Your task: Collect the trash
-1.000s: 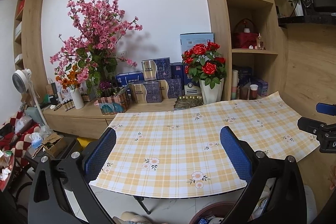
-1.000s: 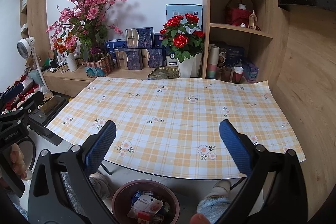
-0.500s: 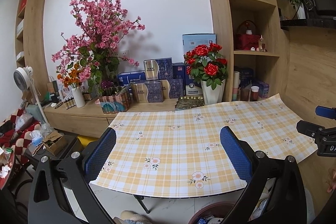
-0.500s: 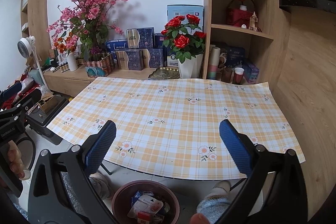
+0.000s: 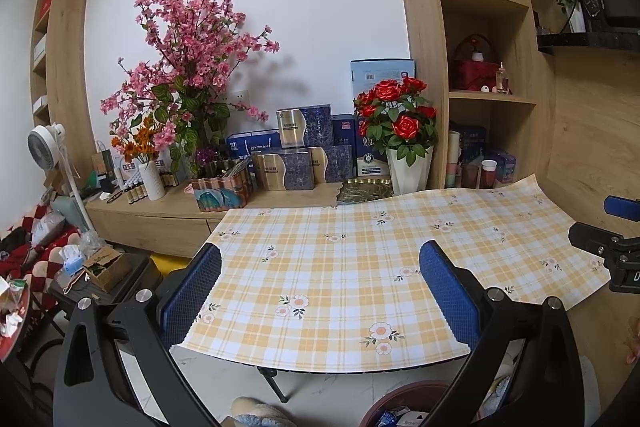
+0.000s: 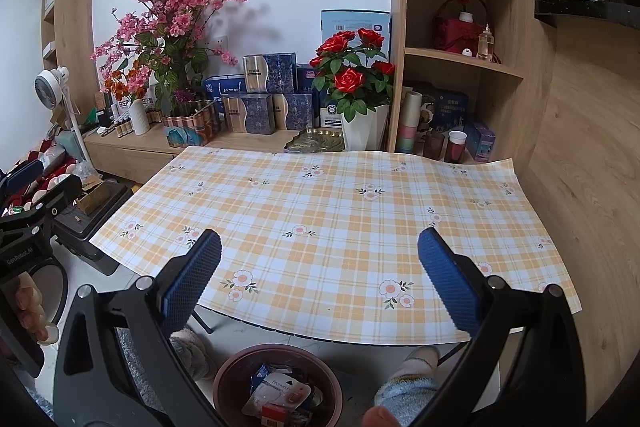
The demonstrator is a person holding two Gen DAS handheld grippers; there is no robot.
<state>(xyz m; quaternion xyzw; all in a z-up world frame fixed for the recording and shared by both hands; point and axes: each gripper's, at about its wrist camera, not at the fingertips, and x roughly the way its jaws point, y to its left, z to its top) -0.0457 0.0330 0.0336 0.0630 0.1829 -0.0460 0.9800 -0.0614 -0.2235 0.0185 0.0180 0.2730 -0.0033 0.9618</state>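
Note:
A round brown bin [image 6: 224,379] stands on the floor under the near table edge, with wrappers and small packets [image 6: 280,393] inside; its rim [image 5: 400,393] also shows in the left wrist view. The table wears a yellow plaid cloth [image 6: 328,211] with nothing lying on it. My right gripper [image 6: 319,281] hovers open above the near edge, over the bin. My left gripper [image 5: 320,289] is open too, near the table's left front corner. Nothing sits between either pair of blue pads.
A low wooden sideboard [image 5: 160,215] behind the table carries pink blossoms [image 5: 188,39], blue boxes [image 5: 304,131], a rose pot [image 6: 362,123] and a brass tray [image 6: 316,141]. Shelves [image 6: 460,59] rise at right. Slippered feet [image 6: 408,383] flank the bin. Clutter and a fan [image 5: 44,147] fill the left.
The left wrist view has shifted slightly, so the scene sits a little lower and to the right. Both grippers stay open and nothing on the table has moved.

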